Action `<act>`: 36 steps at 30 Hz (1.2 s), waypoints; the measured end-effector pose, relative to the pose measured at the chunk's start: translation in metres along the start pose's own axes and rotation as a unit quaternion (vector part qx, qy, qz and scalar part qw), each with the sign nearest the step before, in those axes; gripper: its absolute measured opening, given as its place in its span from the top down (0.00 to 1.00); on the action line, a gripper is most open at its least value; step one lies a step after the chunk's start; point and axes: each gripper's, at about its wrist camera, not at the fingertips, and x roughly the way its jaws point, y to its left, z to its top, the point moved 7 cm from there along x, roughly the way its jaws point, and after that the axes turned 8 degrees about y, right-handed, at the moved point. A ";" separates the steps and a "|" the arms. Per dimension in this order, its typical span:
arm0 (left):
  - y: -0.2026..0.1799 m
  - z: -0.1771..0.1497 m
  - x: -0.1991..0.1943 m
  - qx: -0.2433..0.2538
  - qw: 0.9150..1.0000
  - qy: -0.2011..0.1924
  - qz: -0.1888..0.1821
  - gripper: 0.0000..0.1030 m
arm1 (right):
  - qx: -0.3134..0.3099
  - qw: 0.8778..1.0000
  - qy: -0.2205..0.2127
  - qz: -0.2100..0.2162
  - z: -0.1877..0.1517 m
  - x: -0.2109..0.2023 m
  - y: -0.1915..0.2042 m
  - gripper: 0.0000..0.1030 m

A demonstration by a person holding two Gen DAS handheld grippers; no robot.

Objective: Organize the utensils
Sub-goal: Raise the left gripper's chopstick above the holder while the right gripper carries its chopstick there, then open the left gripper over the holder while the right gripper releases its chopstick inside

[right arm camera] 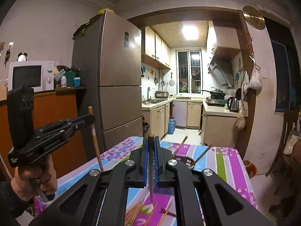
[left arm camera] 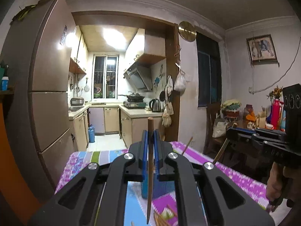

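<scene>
Carrying one brown chopstick point(left arm camera: 150, 162) pinched upright in the left gripper point(left arm camera: 150, 131) and another chopstick point(right arm camera: 151, 169) clamped in the right gripper point(right arm camera: 150, 138), both above the counter point(right arm camera: 223, 158), calls for level wrists and joining them with loose chopsticks point(right arm camera: 139, 212) below.

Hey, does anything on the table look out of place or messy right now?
Yes. Loose chopsticks lie scattered at odd angles on the tablecloth below the grippers, not gathered together. The left gripper and right gripper are each shut on one upright chopstick. Nothing looks spilled or broken.
</scene>
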 end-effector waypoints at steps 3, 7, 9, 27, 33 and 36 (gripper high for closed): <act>-0.002 0.021 0.007 0.000 1.000 -0.014 -0.002 0.95 | -0.002 1.000 -0.004 -0.002 0.020 0.000 -0.008 0.93; -0.007 0.049 0.018 -0.003 0.999 -0.040 -0.005 0.95 | -0.002 1.000 -0.013 -0.007 0.054 0.001 -0.024 0.93; -0.009 0.063 0.022 -0.005 0.999 -0.051 -0.004 0.95 | 0.000 1.000 -0.019 -0.011 0.071 0.003 -0.034 0.93; 0.004 0.070 0.124 -0.030 0.999 -0.027 0.007 0.95 | 0.021 0.999 0.030 -0.017 0.087 0.103 -0.100 0.93; 0.010 0.041 0.157 -0.032 0.999 0.009 0.008 0.95 | 0.029 0.998 0.056 -0.012 0.065 0.136 -0.107 0.93; 0.013 0.031 0.170 -0.031 0.999 0.026 0.010 0.95 | 0.030 0.997 0.070 -0.011 0.052 0.149 -0.107 0.93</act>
